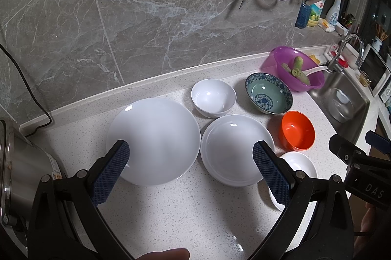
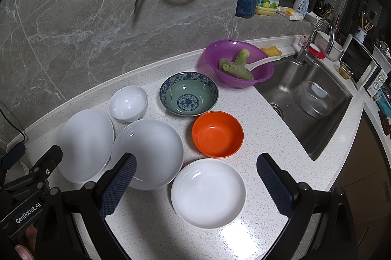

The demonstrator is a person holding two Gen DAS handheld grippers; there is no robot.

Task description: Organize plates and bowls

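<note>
From the left wrist, the left gripper point(image 1: 190, 162) hung above the counter point(image 1: 171, 216), tilted down toward the dishes, its fingers spread wide and holding nothing. The left finger point(image 1: 111, 172) overlapped the near edge of the big plate point(image 1: 156, 138); whether it touched, I could not tell. The right finger point(image 1: 271, 172) crossed the near rim of the mid plate point(image 1: 232, 145), and the small plate point(image 1: 298, 162) sat partly hidden behind it. Beyond the tips stood a white bowl point(image 1: 213, 97), empty, and right of it a blue bowl point(image 1: 268, 94), also empty. An orange bowl point(image 1: 297, 129) lay right of the mid plate, empty. Farther off, a purple basin point(image 1: 297, 69) held green stalks and a white spoon. The right gripper point(image 1: 359, 150) showed at the right edge. A fingertip showed at the bottom edge.

From the right wrist, the right gripper point(image 2: 195, 174) hovered over the counter point(image 2: 268, 138), likewise tilted down, fingers wide apart and empty. The small plate point(image 2: 207, 194) lay between the fingers, apart from both. The left finger point(image 2: 119, 184) overlapped the mid plate point(image 2: 149, 150); the big plate point(image 2: 85, 145) lay farther left. Ahead sat the orange bowl point(image 2: 217, 134), the blue bowl point(image 2: 188, 94) and the white bowl point(image 2: 128, 103), all empty. The purple basin point(image 2: 238, 63) stood beyond, beside the sink point(image 2: 305, 101), which held a clear bowl point(image 2: 316, 100). The left gripper point(image 2: 31, 167) showed at the left edge.
</note>
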